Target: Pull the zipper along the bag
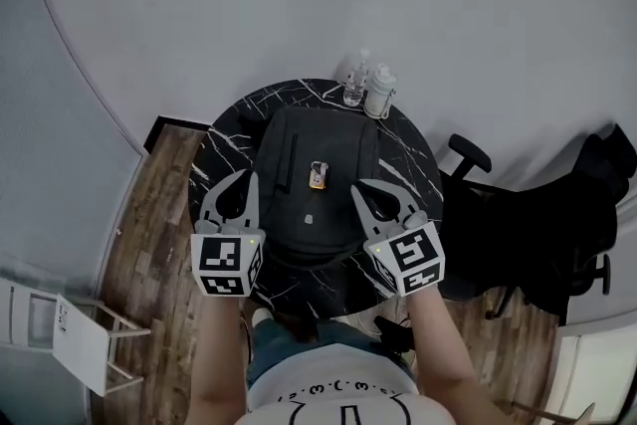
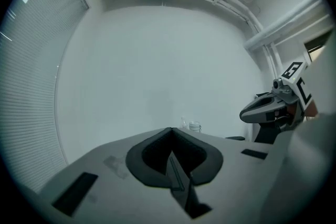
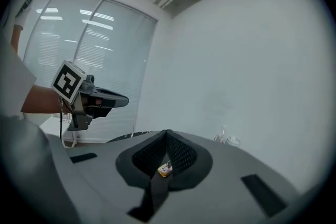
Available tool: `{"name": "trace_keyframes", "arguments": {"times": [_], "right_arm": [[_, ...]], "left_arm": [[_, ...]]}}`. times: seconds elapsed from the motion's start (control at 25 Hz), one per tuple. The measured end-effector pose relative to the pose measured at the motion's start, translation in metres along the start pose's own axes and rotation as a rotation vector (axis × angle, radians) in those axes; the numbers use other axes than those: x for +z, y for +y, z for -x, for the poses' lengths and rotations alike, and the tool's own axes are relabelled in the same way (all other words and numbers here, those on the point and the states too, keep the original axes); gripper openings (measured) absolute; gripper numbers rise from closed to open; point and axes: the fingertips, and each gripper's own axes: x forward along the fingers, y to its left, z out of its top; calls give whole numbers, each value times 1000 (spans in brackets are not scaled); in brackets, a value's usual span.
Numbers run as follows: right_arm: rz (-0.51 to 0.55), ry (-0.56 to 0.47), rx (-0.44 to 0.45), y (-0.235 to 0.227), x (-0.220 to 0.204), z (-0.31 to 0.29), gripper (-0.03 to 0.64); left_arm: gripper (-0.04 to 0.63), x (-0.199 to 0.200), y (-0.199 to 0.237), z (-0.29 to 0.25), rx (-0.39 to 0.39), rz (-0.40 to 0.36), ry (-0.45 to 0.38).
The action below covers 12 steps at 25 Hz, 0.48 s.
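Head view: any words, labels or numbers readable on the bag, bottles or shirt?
None readable.
The orange tag on the bag: too small.
The bottles: labels too small.
The shirt print: blurred.
The left gripper and right gripper: square markers, no words.

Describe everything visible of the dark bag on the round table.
The bag is a dark grey backpack, fabric by its look, lying flat on the round black table with white veins. A dark zipper line runs along its left part; a small orange tag sits near its middle. Two bottles stand beyond its far edge. The left gripper and right gripper, both shut, hover beside it.
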Motion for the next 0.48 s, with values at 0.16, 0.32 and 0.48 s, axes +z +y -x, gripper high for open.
{"name": "trace_keyframes", "arguments": {"times": [0.16,0.32,0.48], "right_arm": [[-10,-66,35,-27,14,12,52],[-5,-123,58,-48,31,25,52],[6,-173,70,-61,45,35,52]], "left_arm": [[15,22,-21,8,81,-2,-42],[15,45,-39,13,148,-30,-76],[15,63,-51,18,191,-50,-100]]}}
